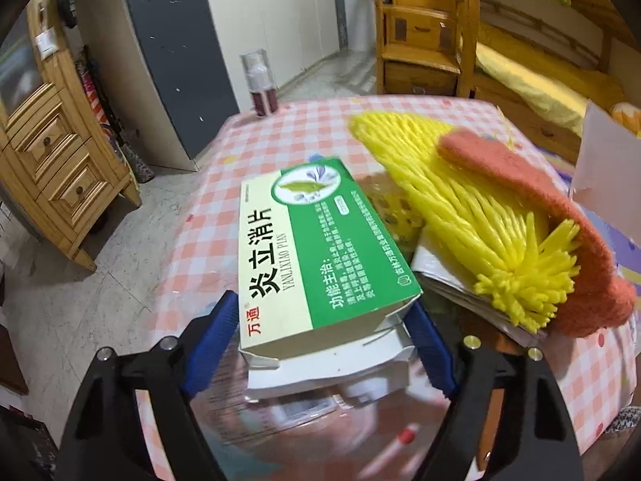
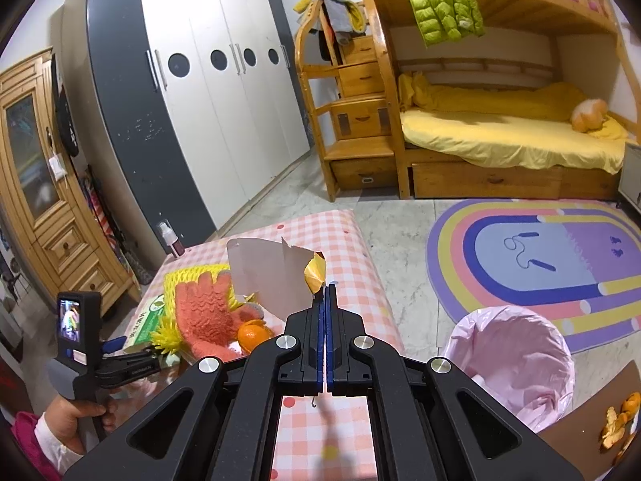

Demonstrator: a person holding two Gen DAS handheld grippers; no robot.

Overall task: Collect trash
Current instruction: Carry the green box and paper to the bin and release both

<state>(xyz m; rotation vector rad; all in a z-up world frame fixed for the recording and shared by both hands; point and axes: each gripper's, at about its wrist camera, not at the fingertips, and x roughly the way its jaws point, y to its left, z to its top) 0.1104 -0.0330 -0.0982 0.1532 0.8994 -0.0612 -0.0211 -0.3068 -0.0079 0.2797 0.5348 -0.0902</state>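
Left gripper point(image 1: 320, 340): your jaws stand wide on either side of the green and white medicine box point(image 1: 308, 256). The blue pads flank its near end, but whether they press on the card you cannot tell; treat it as bracketed, not held.

Medicine box: it lies flat on the pink checked table point(image 1: 192, 240), its opened end toward you, which likely marks it as empty packaging fit for the bin.

Right gripper point(image 2: 323, 292): your jaws are closed on a torn piece of grey card point(image 2: 268, 276) with a yellow scrap point(image 2: 314, 270) on its right edge. The pinch at the lower edge lets it stand upright.

Bin point(image 2: 508, 364): lined with a pink bag, on the floor to the right of the table, near you. It is well placed for the right hand's card.

Clutter beside the box: yellow foam netting point(image 1: 460, 216) with an orange glove point(image 1: 561, 240) draped over it, just right of the box. A tangerine point(image 2: 252, 334) sits near the glove.

Next, as a judgement: closing on the box looks like the step at hand.
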